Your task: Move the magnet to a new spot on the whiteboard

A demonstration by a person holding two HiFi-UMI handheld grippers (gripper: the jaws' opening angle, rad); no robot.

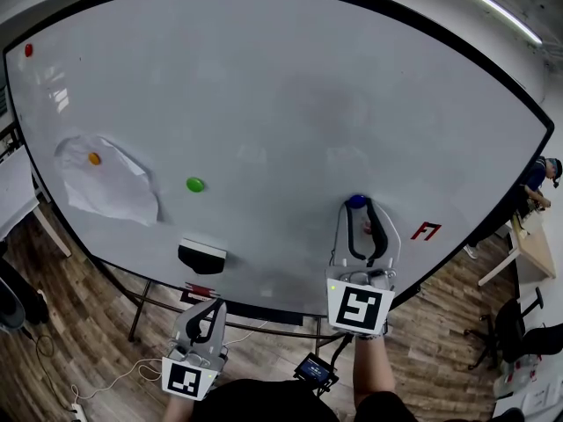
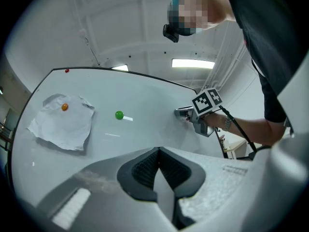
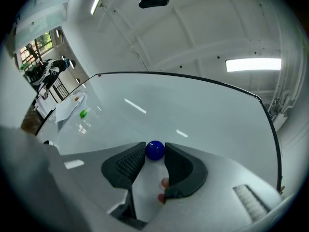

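Blue, glossy, ball-shaped magnet

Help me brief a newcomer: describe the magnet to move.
On the big whiteboard, look lower right, left of the red marking. There the right claw pinches a round magnet. It alone is blue; the green magnet and orange magnet sit far left.

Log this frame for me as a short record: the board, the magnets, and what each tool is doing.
surface: whiteboard
target: blue magnet, on the board, lower right
right tool: closed on the blue magnet
left tool: shut, empty, held back from the board
other magnets: green magnet; orange magnet on paper sheet; red magnet, top left
also: eraser near the lower edge
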